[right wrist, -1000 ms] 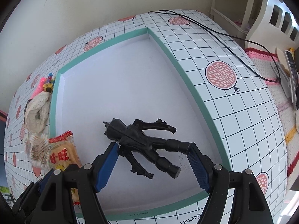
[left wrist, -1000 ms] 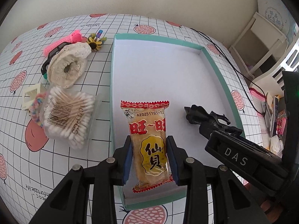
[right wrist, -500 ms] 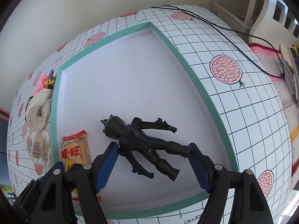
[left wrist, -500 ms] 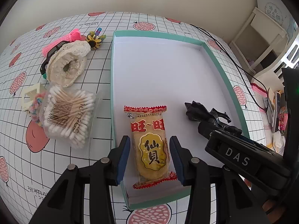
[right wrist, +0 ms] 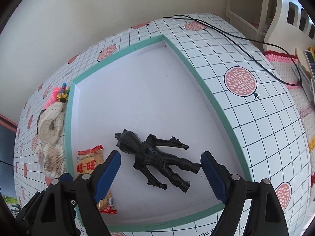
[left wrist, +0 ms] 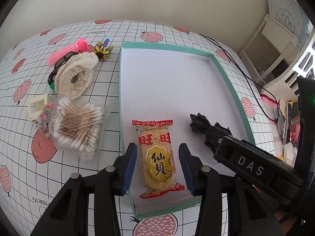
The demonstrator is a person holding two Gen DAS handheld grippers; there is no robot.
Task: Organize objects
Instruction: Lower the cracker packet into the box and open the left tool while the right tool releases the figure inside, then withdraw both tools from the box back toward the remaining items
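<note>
The snack packet (left wrist: pixel 157 157) lies flat inside the teal-rimmed tray (left wrist: pixel 232 84) at its near left corner, between the spread pads of the left gripper (left wrist: pixel 157 165), which touch nothing; judged released there. The black figure (right wrist: pixel 157 157) lies near the tray's front right, the right gripper (right wrist: pixel 159 175) wide apart around it, without contact. Only the left view shows the unsorted items on the tablecloth (left wrist: pixel 110 39): cotton swab box (left wrist: pixel 76 127), lace scrunchie (left wrist: pixel 75 76), pink comb (left wrist: pixel 68 50). The right view alone shows the figure whole.
</note>
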